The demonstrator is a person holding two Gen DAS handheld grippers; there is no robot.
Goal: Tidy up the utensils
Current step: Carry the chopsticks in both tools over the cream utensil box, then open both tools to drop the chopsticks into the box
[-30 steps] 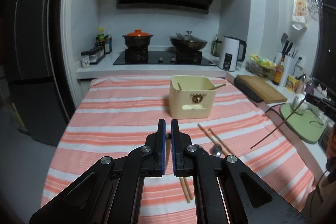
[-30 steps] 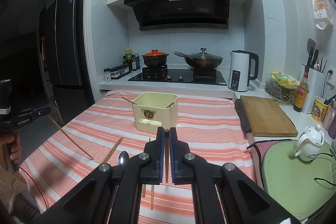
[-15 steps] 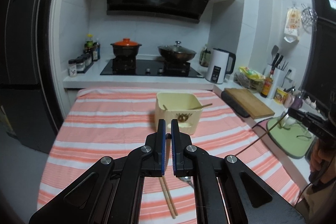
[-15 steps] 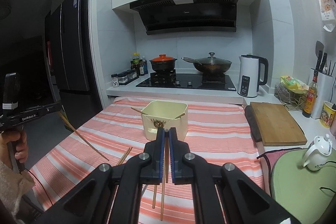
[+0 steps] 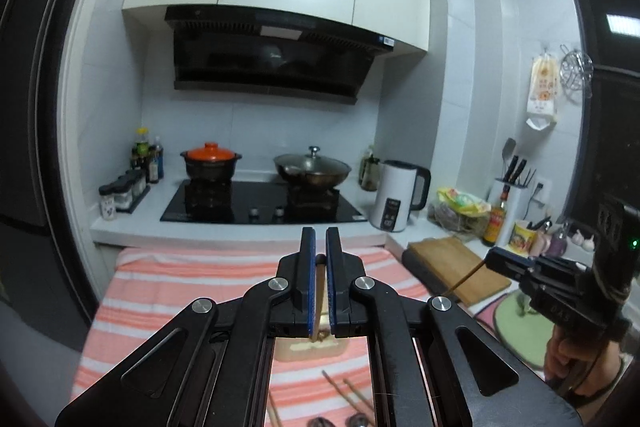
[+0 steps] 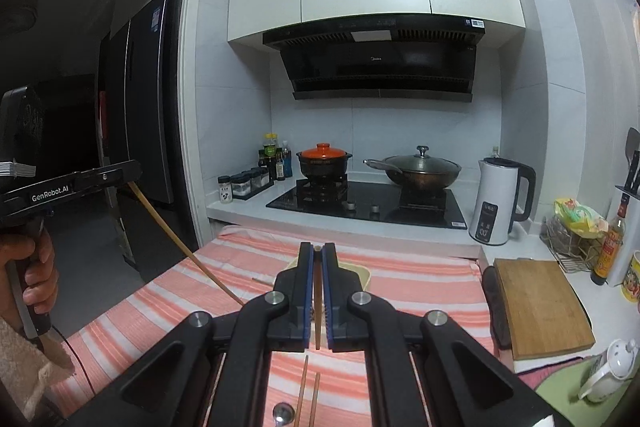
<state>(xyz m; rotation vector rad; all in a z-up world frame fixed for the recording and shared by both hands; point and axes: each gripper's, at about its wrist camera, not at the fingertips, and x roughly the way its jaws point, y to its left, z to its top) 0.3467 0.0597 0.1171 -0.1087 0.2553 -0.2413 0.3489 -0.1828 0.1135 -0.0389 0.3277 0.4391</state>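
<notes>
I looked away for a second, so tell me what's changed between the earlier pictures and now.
Both hands lifted. The left gripper and the right gripper, each still shut on a chopstick, now hang higher above the striped cloth, and the cream utensil box sits lower in both views. Nothing was released. The box, the loose chopsticks and spoon on the cloth stayed put.

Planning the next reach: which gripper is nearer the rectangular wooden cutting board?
Right. The right gripper is just left of the cutting board; the left gripper is farther left.
</notes>
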